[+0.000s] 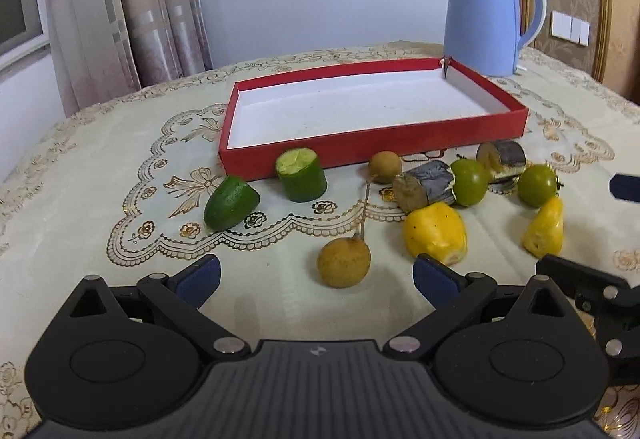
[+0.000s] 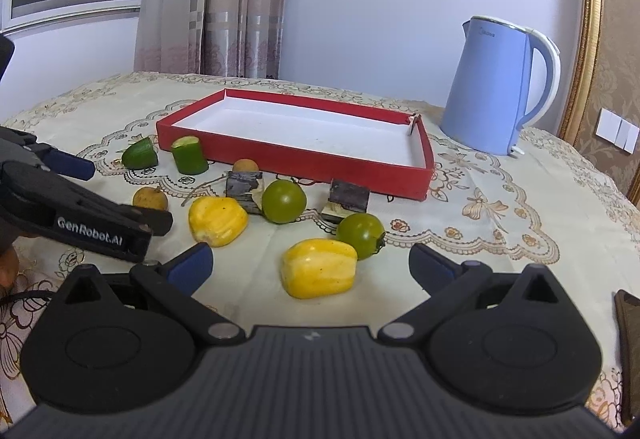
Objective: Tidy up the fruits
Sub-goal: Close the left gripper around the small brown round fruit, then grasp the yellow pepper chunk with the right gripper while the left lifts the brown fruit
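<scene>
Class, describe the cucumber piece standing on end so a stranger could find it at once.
Find the red tray in front of the blue kettle. Just before the tray's near left corner stand two cucumber pieces. Yours is the upright cylinder with its pale cut face upward; its neighbour lies tilted, with a rounded end.

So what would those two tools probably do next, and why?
Probably the left tool eases forward and closes on the brown round fruit: it lies right between the open fingers, and the red tray holds nothing yet. The right tool, also open, faces a yellow piece.
</scene>
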A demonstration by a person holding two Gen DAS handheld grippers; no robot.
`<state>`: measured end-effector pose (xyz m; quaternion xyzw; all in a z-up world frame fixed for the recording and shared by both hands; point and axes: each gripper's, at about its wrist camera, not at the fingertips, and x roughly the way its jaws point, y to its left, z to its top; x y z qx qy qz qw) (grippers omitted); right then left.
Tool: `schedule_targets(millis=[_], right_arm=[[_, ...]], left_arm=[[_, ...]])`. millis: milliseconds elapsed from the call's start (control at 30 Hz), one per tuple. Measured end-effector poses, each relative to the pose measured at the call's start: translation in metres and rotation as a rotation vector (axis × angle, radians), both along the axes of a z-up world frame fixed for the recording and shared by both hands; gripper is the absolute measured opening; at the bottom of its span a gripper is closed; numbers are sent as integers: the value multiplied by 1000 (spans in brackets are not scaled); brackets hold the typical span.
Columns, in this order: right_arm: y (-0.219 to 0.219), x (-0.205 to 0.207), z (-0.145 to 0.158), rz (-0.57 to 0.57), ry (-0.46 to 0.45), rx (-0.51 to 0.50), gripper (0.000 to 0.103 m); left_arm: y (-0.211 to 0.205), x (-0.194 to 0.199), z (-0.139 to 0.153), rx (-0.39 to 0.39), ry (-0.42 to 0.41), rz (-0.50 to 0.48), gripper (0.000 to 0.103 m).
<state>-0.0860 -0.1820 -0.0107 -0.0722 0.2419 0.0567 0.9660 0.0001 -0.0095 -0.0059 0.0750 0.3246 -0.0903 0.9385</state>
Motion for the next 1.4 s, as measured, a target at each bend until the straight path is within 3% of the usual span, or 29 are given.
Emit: schedule_targets(millis=[200,267,333,400,567,833,1000,1400], right_arm=[[-1,0,-2,4,5,0,103],[1,0,-2,5,-3,-15,103],[2,-1,-1,7,-6,-12,103],[2,-1,-1,5,-11,-12,103],[1,-1,-2,4,-13,-8,103],[-1,-1,-3,-4,-9,-8,103],[-1,0,-4,6,-7,5,102],[-5,12,-11,16,63,29,89]], left_arm=[[10,5,-1,-67,12,18,101],[9,6,-1,-59,14,16,93],[6,7,-2,-43,17,6,76],[2,7,-3,-11,11,6,66],[-8,3,-1,65,-51,-13,64],[-18,8,-8,76,-19,-69,29],[-18,5,-9,73,-27,-63,28],[-6,-3,-2,39,-82,-30,28]])
